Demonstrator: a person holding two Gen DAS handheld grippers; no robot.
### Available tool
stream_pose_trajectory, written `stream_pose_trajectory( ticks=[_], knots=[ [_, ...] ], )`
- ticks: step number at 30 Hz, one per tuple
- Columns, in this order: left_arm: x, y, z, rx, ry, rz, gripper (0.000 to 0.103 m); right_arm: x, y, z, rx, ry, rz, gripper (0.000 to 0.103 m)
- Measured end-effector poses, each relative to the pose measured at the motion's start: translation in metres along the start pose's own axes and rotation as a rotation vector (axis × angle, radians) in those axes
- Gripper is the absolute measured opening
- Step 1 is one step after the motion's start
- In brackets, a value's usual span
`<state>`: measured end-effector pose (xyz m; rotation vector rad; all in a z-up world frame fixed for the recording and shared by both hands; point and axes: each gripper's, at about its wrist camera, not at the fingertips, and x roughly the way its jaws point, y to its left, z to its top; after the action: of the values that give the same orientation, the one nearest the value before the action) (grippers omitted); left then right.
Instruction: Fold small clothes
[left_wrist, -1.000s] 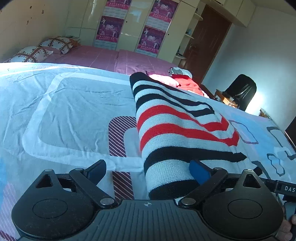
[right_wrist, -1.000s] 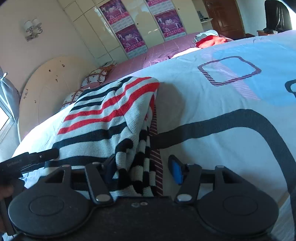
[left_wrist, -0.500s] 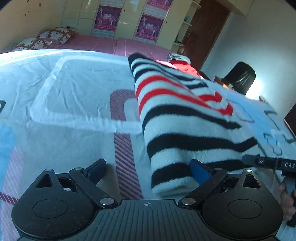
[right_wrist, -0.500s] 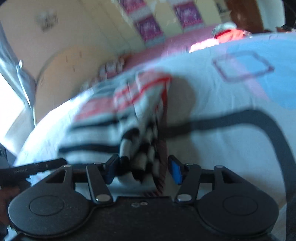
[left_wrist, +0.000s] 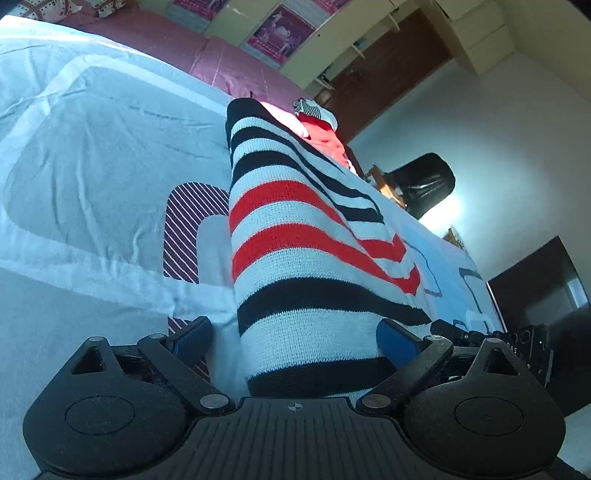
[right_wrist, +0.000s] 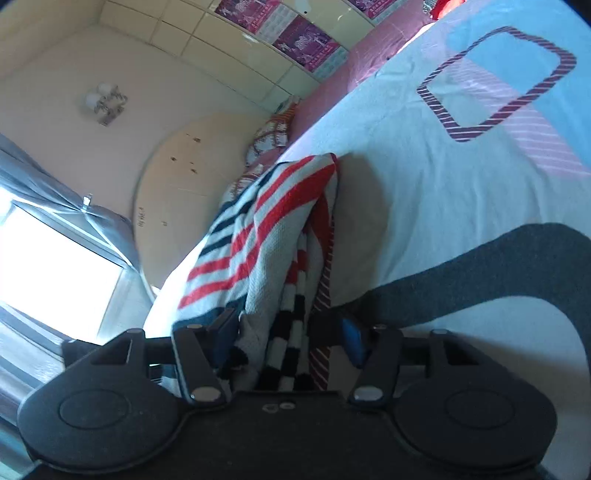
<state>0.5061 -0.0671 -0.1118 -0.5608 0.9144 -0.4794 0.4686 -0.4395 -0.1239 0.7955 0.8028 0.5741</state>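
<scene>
- Left wrist view: I am seeing my left gripper (left_wrist: 293, 338) with its fingers (left_wrist: 192, 336) standing wide apart. The striped sweater (left_wrist: 306, 258) is lying folded on the bed (left_wrist: 92, 147), its near end sitting between the fingers and crowding the right finger. I cannot tell whether either pad is pressing the knit.
- Ahead of the fingers the sweater is running away as a long band of black, white and red stripes. Past its far end a red garment (left_wrist: 325, 136) is lying on the bed. Beyond the right finger, the other gripper's dark body is showing.
- Right wrist view: my right gripper (right_wrist: 286, 334) is holding its fingers (right_wrist: 352, 339) partly closed around the sweater (right_wrist: 266, 236) edge. The bunched layers are filling most of the gap and touching the left finger.
</scene>
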Motion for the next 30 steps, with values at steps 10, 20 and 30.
stream_pose_trajectory(
  ticks=[10,20,30],
  knots=[
    [0.028,-0.007,0.023,0.015,0.010,-0.032,0.095,0.037,0.022,0.013,-0.070,0.113,-0.003,0.044],
    [0.030,0.000,0.024,0.053,-0.017,-0.041,0.059,0.045,0.036,0.011,-0.085,0.081,-0.079,0.040],
    [-0.056,0.019,0.036,0.082,-0.149,-0.136,0.045,0.046,0.133,-0.007,-0.206,-0.016,-0.086,0.034]
  ],
)
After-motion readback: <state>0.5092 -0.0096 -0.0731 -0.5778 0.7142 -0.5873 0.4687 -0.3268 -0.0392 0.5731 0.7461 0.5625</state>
